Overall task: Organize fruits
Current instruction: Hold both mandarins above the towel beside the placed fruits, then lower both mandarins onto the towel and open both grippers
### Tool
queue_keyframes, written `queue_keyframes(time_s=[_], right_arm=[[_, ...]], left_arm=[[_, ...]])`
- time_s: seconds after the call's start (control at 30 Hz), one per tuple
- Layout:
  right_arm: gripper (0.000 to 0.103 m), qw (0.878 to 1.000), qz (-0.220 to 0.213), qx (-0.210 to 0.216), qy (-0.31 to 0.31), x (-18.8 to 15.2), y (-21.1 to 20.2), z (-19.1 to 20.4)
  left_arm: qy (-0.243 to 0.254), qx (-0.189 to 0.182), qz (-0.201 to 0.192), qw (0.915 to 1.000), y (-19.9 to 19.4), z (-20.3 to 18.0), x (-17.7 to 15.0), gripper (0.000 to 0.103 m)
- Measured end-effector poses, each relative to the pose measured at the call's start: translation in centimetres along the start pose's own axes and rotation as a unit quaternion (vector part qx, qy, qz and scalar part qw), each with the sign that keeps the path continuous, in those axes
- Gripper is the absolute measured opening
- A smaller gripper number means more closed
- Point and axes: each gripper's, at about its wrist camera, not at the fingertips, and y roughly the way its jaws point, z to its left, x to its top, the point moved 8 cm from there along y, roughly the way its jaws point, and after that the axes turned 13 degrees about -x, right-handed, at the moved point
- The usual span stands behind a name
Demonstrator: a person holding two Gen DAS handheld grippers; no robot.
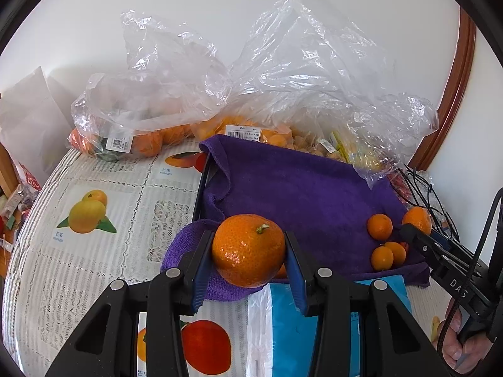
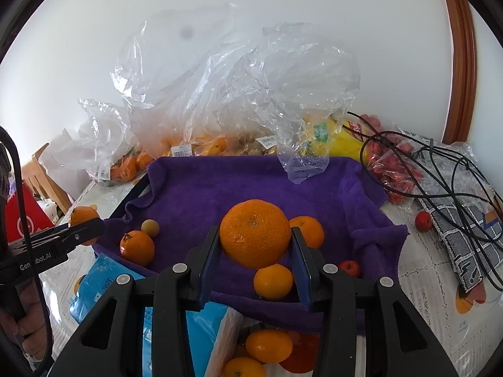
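Observation:
My left gripper point(image 1: 248, 251) is shut on a mandarin point(image 1: 248, 249) above the near left edge of the tray lined with a purple towel point(image 1: 308, 188). My right gripper point(image 2: 255, 245) is shut on another mandarin point(image 2: 255, 233) over the towel point(image 2: 251, 182). Small oranges point(image 2: 273, 281) point(image 2: 137, 247) point(image 2: 309, 229), a pale round fruit point(image 2: 150, 227) and a small red fruit point(image 2: 349, 267) lie on the towel. In the left wrist view the right gripper point(image 1: 418, 232) shows at the right with its mandarin point(image 1: 418, 218). In the right wrist view the left gripper point(image 2: 85, 227) shows at the left with its mandarin point(image 2: 82, 215).
Clear plastic bags of oranges point(image 1: 132, 138) and other fruit point(image 2: 220, 144) stand behind the tray by the wall. A blue tissue pack point(image 1: 314, 330) lies in front. Red fruit in a bag point(image 2: 393, 169), black cables point(image 2: 440, 163) and a loose red fruit point(image 2: 422, 220) lie to the right.

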Motion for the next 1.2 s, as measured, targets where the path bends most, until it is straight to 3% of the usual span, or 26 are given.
queue_keyframes(time_s=[0.63,0.9,1.2], right_arm=[[0.043,1.000,0.008,-0.002,-0.002,-0.3,0.5,0.2],[0.043,0.999,-0.016,-0.032,0.001,0.7,-0.2,-1.5],[0.043,1.000,0.011,-0.010,0.001,-0.3,1.0,-0.8]], left_arm=[[0.003,-0.006,-0.001,1.0000,-0.1,-0.3,0.0,0.041],[-0.005,0.000,-0.006,1.0000,-0.2,0.2,0.2,0.041],[-0.009,-0.002,-0.006,0.9999,-0.2,0.3,0.3,0.041]])
